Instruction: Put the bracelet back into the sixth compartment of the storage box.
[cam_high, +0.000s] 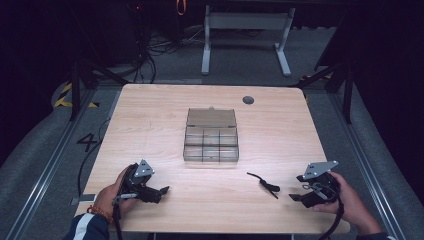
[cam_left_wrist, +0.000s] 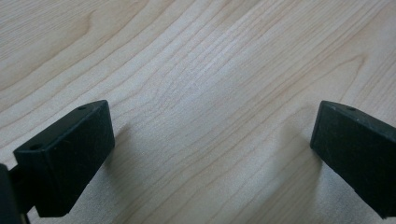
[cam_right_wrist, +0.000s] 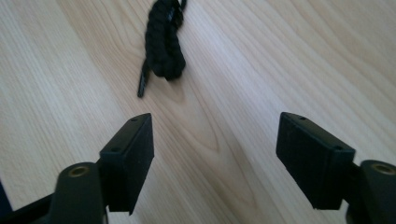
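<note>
High view: black cord (cam_high: 263, 184) lies loose on the wooden table (cam_high: 150, 115), front-right area, btwn the clear compartment box (cam_high: 211, 136) and the right gripper (cam_high: 297, 197), near that gripper but apart from it. Left gripper (cam_high: 165, 190) sits front-left, well apart from the cord. Plenty of bare tabletop around the cord; front edge of table is near, so approx. no room to drag it toward the person.

Left gripper view: jaws spread wide, nothing btwn them, just bare wood grain below.

Right gripper view: jaws apart, nothing btwn them; cord (cam_right_wrist: 163, 44) lies ahead of the tips, bundled into a thick twisted knot w/ a thin stiff end sticking out. Prob. very light, soft, floppy, not fragile, not slippery. Best grab: across the thick bundled middle, not the thin tail, which would likely slip or let the rest dangle
</note>
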